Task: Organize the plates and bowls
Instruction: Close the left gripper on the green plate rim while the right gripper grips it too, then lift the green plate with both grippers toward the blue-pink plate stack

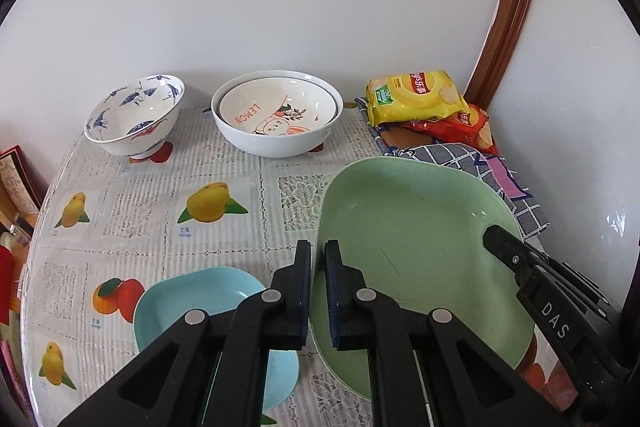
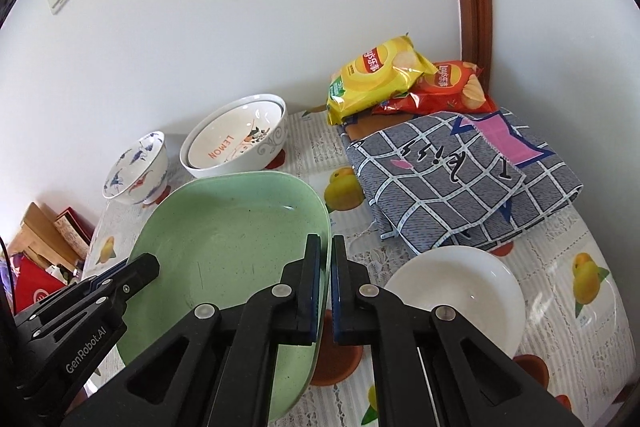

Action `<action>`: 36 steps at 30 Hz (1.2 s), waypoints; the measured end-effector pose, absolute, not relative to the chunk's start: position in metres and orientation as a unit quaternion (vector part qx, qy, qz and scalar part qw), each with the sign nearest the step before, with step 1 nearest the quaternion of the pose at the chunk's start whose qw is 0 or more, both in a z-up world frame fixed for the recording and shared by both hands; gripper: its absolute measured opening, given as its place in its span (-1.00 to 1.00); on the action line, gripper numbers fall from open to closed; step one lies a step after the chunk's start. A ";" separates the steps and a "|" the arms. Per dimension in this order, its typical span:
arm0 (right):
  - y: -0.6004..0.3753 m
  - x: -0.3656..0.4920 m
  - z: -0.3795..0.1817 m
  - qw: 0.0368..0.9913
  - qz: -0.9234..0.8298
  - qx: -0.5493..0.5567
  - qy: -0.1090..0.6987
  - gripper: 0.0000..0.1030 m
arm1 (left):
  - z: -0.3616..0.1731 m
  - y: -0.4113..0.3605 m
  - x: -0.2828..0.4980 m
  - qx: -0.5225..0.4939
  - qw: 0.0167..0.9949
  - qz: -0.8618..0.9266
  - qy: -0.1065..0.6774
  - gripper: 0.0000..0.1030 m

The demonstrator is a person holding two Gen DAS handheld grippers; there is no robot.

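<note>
Left wrist view, left to right: blue-patterned bowl [image 1: 134,117] at 11 o'clock, nested LEMON bowls [image 1: 276,117] at 12 by wall, likely parked as finished stack. Blue plate [image 1: 192,299] at 7, under left gripper [image 1: 318,291]. Green plate [image 1: 416,239] at 4, tilted off cloth; left gripper pinching its left rim, right gripper [image 2: 325,283] pinching opposite rim, presumably sharing load. White plate [image 2: 460,287] at 4 in right view, probable next stack base.
</note>
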State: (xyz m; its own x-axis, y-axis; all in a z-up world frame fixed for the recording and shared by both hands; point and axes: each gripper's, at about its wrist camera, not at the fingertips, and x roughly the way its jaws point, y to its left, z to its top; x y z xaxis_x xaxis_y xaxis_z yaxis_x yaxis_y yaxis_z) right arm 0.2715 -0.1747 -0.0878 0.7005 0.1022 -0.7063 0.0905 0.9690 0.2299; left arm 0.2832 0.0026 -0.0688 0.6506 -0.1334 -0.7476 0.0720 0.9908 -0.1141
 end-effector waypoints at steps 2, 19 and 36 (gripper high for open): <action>-0.175 0.265 -0.083 0.915 0.002 0.124 0.383 -0.91 | -0.065 0.004 0.277 -0.039 0.909 -0.059 0.410 -0.85; -0.158 0.219 -0.045 0.931 0.011 0.108 0.350 -0.91 | -0.032 0.023 0.231 -0.052 0.922 -0.056 0.381 -0.85; -0.142 0.199 -0.028 0.938 0.020 0.102 0.331 -0.92 | -0.019 0.040 0.213 -0.060 0.928 -0.049 0.365 -0.85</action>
